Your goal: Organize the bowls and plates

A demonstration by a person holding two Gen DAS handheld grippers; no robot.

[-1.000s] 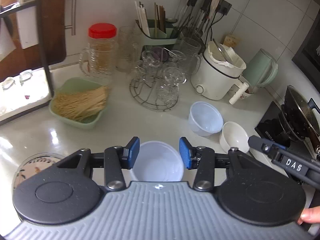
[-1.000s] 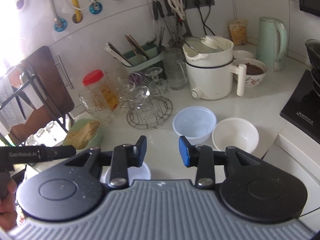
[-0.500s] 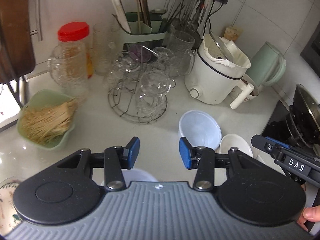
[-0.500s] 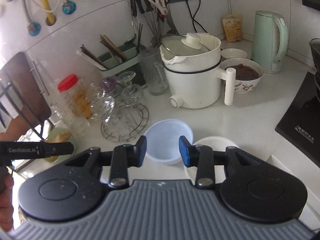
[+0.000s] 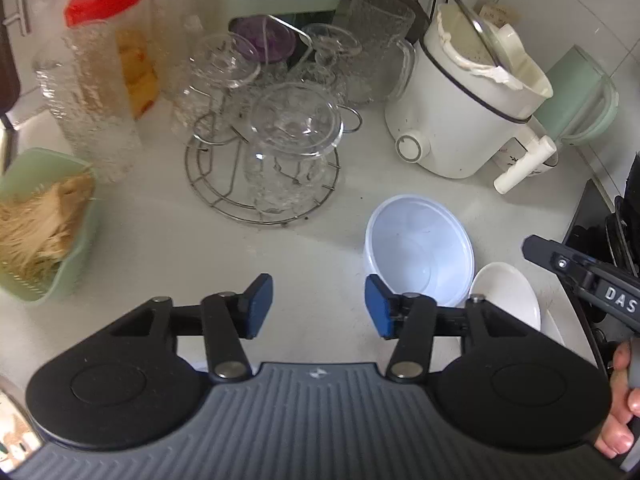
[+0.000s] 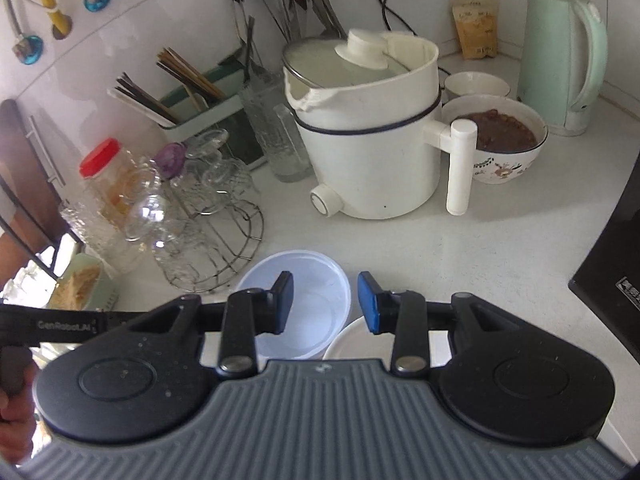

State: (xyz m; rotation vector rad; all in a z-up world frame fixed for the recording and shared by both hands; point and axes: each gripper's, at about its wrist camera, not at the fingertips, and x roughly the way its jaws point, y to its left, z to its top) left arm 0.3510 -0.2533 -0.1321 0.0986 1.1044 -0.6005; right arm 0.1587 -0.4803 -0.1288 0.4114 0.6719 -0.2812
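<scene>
Table (image 5: 144, 248): pale stone top, crowded; it carries everything we name below.
Cooker (image 6: 372, 136): white electric pot with a side handle, at twelve o'clock of the two bowls in the right wrist view; we leave it alone.
Glass rack (image 5: 262, 152): wire stand full of upturned glassware, at ten o'clock of the plastic bowl, near it but apart.
Plastic bowl (image 5: 418, 250): translucent bluish-white, upright and empty on the table. We judge it light, thin-walled and a little flexible, so a firm pinch may bend the wall. Best hold: the rim, one pad inside and one outside.
White bowl (image 5: 506, 294): glazed, apparently ceramic, at four o'clock of the plastic bowl and just beside it; whether the rims touch we cannot tell. We judge it heavier, stiff, slick and chippable, so it wants a square pinch on the rim and a gentle set-down.
Left hand-held gripper (image 5: 319, 306): about half open, its jaws having just been opening, with bare table between the pads and nothing held. The plastic bowl sits at two o'clock of its right pad.
Right hand-held gripper (image 6: 325, 302): narrowly open and empty, hanging over the near side of the plastic bowl, pads clear of it.
Next move, as we judge: nest one bowl into the other.
</scene>
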